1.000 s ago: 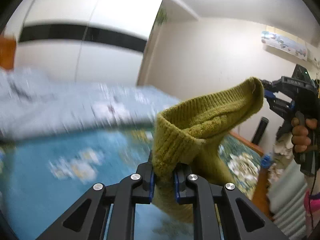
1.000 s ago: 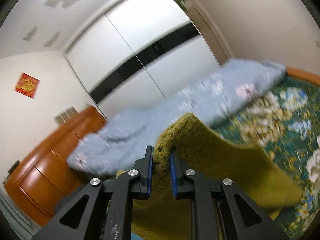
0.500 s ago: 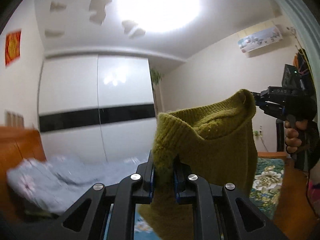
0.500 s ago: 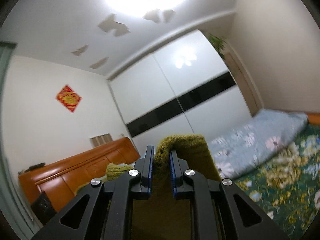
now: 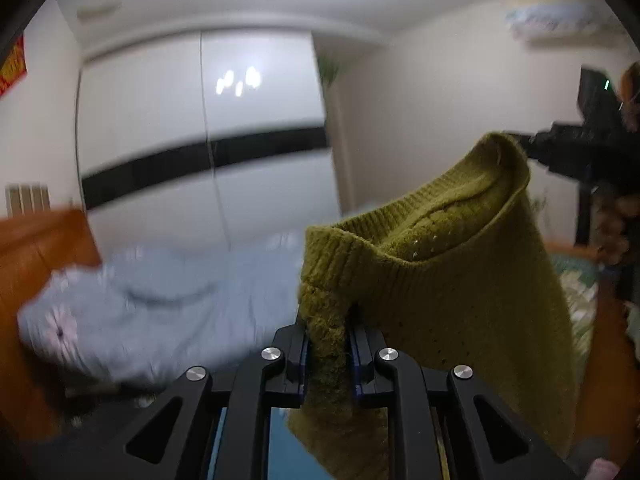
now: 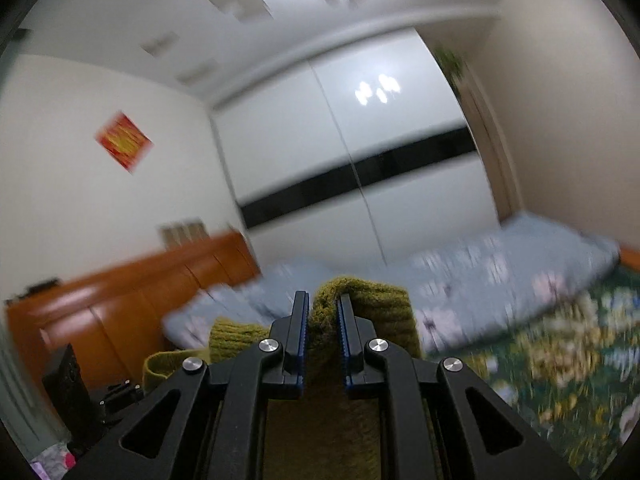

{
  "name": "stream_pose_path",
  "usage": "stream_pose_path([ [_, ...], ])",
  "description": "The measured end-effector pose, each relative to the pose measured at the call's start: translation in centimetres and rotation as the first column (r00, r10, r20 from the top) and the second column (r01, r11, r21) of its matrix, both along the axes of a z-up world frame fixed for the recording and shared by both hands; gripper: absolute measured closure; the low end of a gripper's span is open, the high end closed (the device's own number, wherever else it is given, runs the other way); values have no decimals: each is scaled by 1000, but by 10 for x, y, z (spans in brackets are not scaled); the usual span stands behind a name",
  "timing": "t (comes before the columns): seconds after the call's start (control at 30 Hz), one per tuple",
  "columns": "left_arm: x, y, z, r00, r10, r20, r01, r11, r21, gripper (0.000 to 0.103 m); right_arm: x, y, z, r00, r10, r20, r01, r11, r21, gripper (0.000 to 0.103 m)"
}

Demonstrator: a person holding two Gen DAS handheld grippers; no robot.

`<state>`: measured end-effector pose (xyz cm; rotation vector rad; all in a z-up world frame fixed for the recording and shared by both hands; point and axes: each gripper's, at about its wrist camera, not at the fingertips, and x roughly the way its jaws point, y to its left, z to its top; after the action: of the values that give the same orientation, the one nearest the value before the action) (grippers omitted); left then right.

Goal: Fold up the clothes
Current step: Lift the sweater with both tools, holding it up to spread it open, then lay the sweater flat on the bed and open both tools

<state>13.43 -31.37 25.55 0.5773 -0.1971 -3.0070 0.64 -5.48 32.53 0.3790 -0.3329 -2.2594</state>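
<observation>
Left fingers: left gripper [image 5: 327, 354] pinches a ribbed corner of the olive knit sweater [image 5: 452, 276], raised in the air above the bed.
Right fingers: right gripper [image 6: 322, 344] clamps another fold of the sweater [image 6: 360, 300], level.
Left view only: the right gripper [image 5: 576, 152] at the sweater's far corner, the top edge stretched between both.
Right view only: floral bedspread [image 6: 560, 344]; red wall ornament [image 6: 124, 145].
Both views: blue quilt [image 5: 160, 304], wooden headboard [image 6: 132, 292], white wardrobe [image 6: 352, 148].
</observation>
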Motion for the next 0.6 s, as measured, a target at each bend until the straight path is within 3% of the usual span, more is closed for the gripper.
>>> stream_pose_path([
  [0.13,-69,-11,-80,984,41,172,-46,999,25,87,-67,-39,-71,983,-39,178,22,995,95,91],
  [0.27,-124,-24,-144,953,68,296,-83,996,39,87,-122,-59,-145,940,-88,330,29,984,178,91],
  [0.4,-154,-40,-166,934,90,347,-116,992,55,87,-169,-63,-200,889,-120,443,28,977,209,92],
  [0.47,-175,-47,-171,928,95,360,-118,992,41,87,-190,-70,-211,874,-133,467,26,973,229,92],
  [0.6,-223,-60,-174,921,106,375,-127,992,29,87,-224,-84,-215,880,-143,453,27,967,253,92],
])
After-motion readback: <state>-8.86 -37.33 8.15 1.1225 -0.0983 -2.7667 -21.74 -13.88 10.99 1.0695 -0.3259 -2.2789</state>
